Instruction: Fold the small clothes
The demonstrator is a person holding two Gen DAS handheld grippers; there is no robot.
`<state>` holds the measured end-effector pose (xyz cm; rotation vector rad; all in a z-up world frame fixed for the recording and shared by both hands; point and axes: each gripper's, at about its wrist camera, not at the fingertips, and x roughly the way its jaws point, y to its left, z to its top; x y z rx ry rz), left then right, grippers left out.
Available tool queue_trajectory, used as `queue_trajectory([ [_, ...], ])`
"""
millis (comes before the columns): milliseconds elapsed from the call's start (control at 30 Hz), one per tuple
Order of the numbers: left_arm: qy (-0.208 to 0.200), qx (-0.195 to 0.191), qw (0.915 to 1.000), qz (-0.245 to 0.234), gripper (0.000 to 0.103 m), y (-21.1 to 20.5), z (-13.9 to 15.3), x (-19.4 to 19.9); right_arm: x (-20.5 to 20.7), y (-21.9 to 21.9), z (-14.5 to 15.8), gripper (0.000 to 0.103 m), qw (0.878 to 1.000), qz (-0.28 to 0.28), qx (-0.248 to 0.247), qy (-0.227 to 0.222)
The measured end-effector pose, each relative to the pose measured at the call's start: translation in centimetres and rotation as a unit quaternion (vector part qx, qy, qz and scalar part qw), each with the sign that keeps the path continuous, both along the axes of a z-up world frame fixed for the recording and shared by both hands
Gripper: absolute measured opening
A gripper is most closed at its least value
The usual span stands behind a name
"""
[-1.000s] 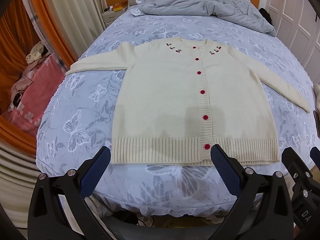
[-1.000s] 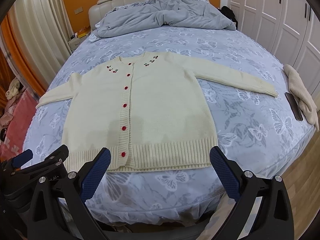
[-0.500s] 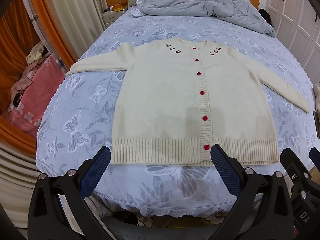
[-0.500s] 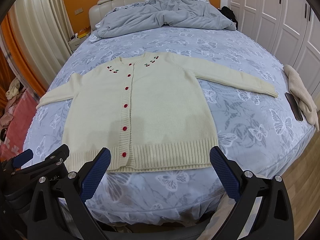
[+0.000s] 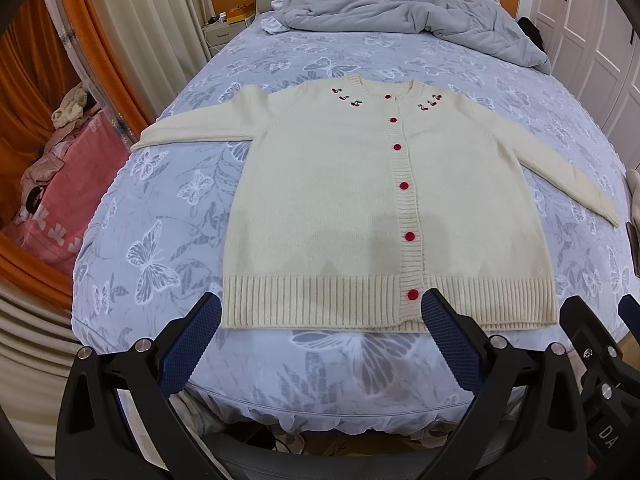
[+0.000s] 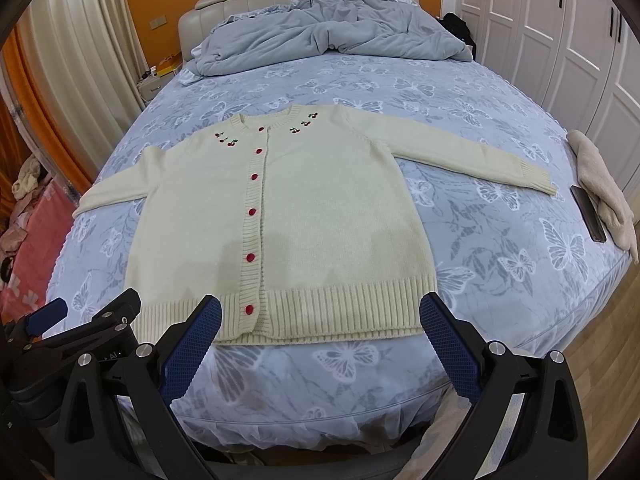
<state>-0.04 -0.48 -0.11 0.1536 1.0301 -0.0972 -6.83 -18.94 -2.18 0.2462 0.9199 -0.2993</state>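
On the bed [image 5: 132, 240], a cream cardigan [image 5: 340, 200] lies flat and face up on the blue butterfly sheet, buttoned with red buttons, both sleeves spread out to the sides and its ribbed hem toward the foot of the bed. Both pairs of tongs hang just short of that hem, apart from the cloth. The left tongs [image 5: 320, 344] stand wide open and hold nothing, their blue pads framing the left half of the hem and the lowest button. The right tongs [image 6: 320, 344] are likewise spread wide and hold nothing, framing the hem from the button band to the right corner. A crumpled grey duvet [image 6: 332, 32] is heaped at the head of the bed, and a beige towel [image 6: 604, 188] and a dark phone [image 6: 588, 214] lie at the bed's right edge, well apart from the cardigan.
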Motion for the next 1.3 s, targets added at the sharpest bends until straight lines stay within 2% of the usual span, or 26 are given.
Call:
queue_trajectory([
  [1033,0.006,0.003,1.0,0.0,0.098,-0.1,-0.5,0.4,0.5,-0.2,-0.8,0.097,1.0,-0.003,0.01,0.004],
  [1167,0.012,0.008,0.9999,0.0,0.098,-0.3,-1.2,0.9,1.1,-2.5,-1.7,0.097,1.0,-0.019,0.019,0.006],
  [1300,0.026,0.011,0.9996,0.004,0.098,-0.4,-2.2,1.9,2.1,-8.6,-2.9,0.097,0.997,-0.073,0.022,-0.001],
])
